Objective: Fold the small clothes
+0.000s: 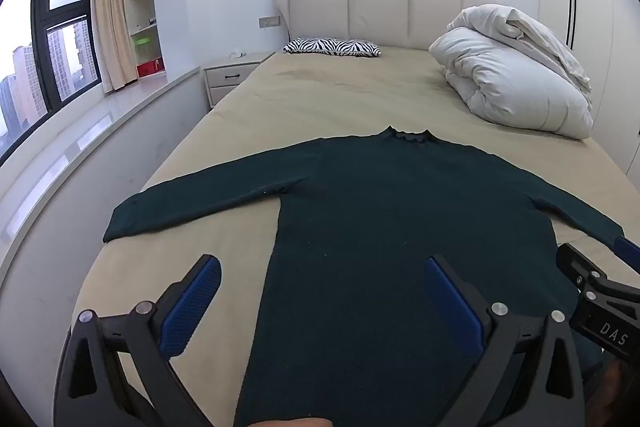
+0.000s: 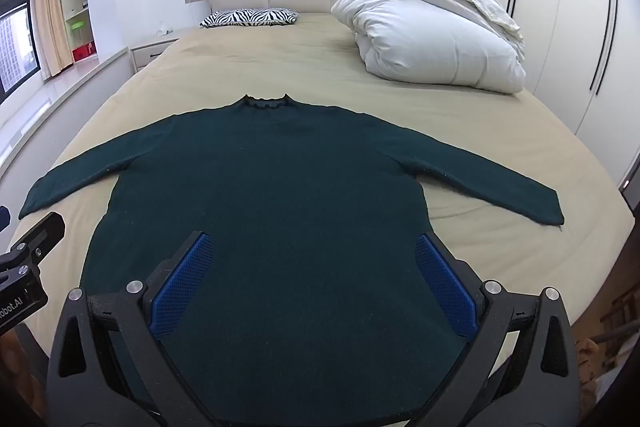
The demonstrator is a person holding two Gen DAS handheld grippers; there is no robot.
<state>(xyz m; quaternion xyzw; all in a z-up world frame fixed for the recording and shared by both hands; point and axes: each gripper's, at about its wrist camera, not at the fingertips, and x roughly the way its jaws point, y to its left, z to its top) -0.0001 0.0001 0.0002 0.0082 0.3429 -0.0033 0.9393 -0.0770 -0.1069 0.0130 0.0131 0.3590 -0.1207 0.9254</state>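
Sweater point(image 2: 280, 195) lies flat on the bed point(image 2: 320, 67), so with left claw point(image 1: 320, 291) and right claw point(image 2: 314, 275) wide open and empty, we pinch one sleeve cuff cleanly.

two pieces of text can be read, both in white letters on black gripper bodies. in the left wrist view, the right gripper point(image 1: 600, 267) comes in at the lower right edge, beside the dark green sweater point(image 1: 380, 227), and its body carries "das". in the right wrist view, the left gripper point(image 2: 24, 267) comes in at the lower left edge, left of the sweater's hem, and its body shows "obot.ai", cut off by the frame edge. nothing else has readable text.
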